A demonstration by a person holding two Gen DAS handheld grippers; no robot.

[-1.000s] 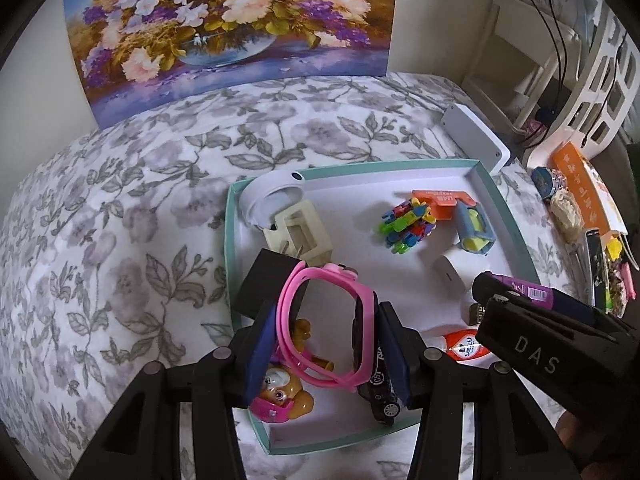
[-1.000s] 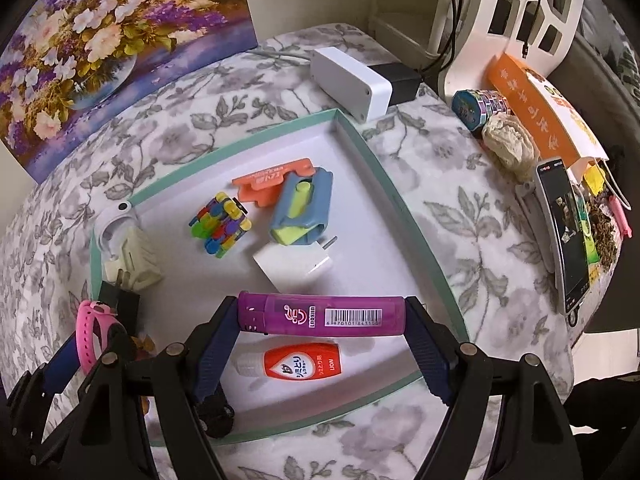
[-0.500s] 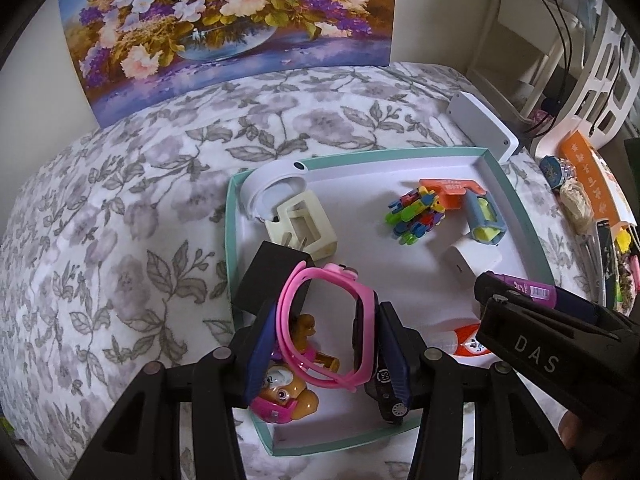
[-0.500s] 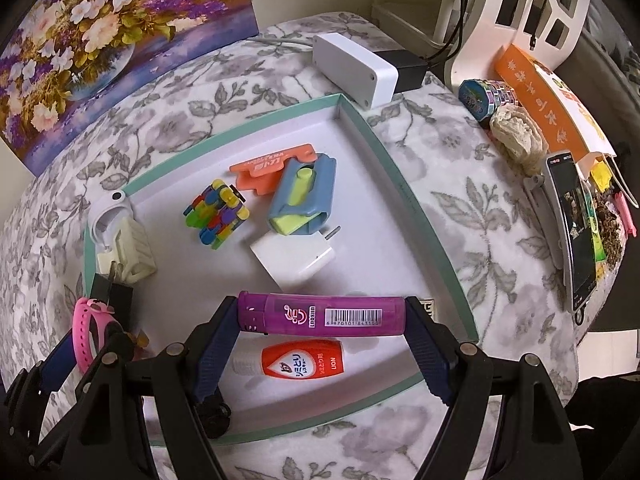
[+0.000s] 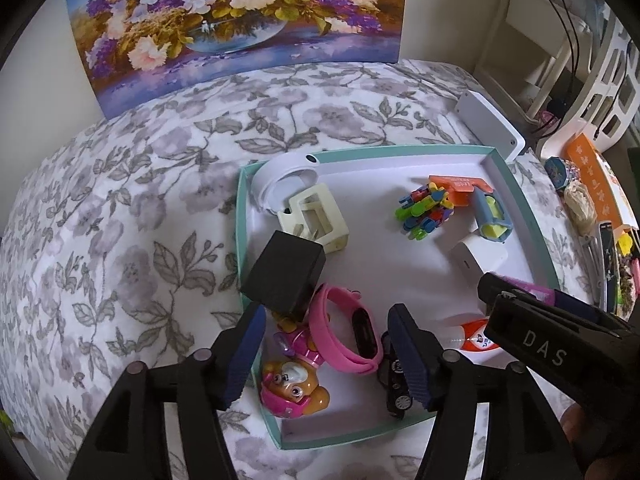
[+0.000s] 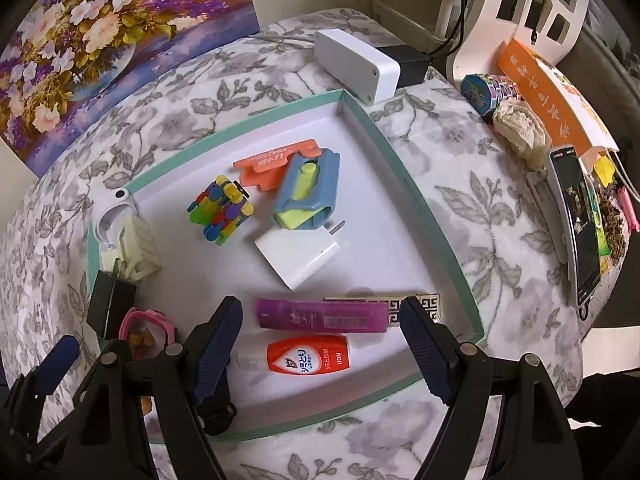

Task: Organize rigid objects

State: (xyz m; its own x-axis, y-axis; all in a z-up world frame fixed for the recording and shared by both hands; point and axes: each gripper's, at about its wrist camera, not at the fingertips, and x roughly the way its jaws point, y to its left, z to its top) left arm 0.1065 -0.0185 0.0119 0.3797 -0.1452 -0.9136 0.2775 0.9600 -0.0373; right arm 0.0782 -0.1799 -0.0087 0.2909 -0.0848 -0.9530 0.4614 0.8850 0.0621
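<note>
Both jaws gape, empty | pink watch (image 5: 352,330), purple tube (image 6: 322,316) rest inside tray (image 6: 416,184) | lift straight clear, avoid nudging neighbours

A pink watch (image 5: 346,330) lay curled on its side beside a black cube (image 5: 284,274); a purple tube (image 6: 322,316) lay flat in the tray (image 6: 424,208)

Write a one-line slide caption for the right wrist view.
Open right gripper hovers over a purple tube lying in the teal-rimmed tray, beside a red-labelled bottle.
</note>
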